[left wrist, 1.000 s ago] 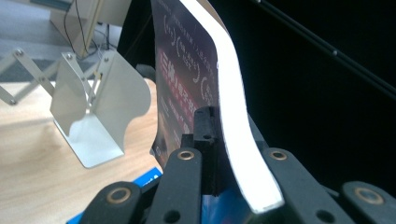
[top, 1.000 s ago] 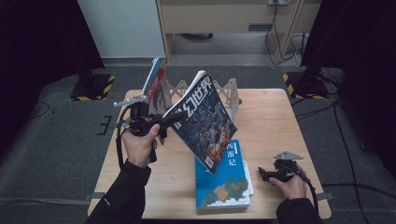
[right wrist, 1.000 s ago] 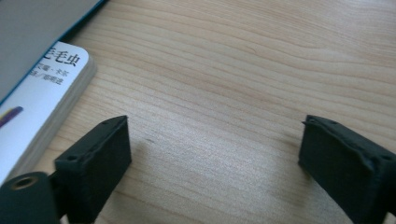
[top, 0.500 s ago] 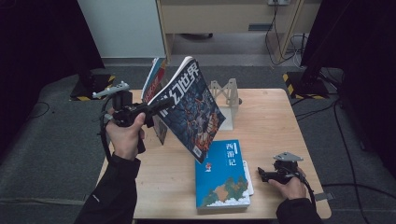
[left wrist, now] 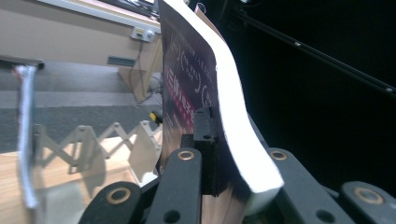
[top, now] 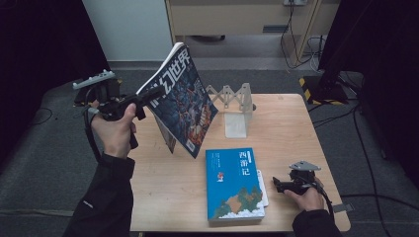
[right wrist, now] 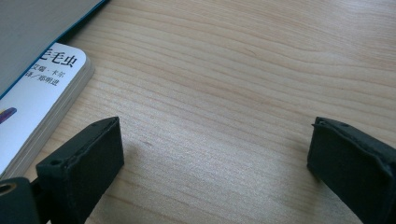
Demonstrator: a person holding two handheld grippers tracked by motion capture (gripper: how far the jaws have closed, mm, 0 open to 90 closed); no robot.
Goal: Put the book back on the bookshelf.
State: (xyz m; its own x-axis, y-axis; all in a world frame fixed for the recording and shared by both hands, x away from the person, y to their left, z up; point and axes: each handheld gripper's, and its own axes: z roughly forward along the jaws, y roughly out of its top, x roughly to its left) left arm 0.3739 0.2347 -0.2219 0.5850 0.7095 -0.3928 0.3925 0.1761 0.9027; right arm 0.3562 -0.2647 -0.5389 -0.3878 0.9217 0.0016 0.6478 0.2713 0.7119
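A dark-covered magazine hangs tilted above the table's left half, with my left gripper shut on its upper edge. In the left gripper view the jaws pinch the magazine, whose white page edge curves up to the right. A blue book lies flat near the front middle, on top of a white book. My right gripper rests low on the table just right of those books. Its jaws are open over bare wood.
A pale folding book rack stands at the back middle of the wooden table. Another book stands upright behind the lifted magazine. Dark floor and cables surround the table, and a cabinet is beyond it.
My left gripper has carried the magazine up and to the left, away from the blue book. The right gripper has stayed in place.
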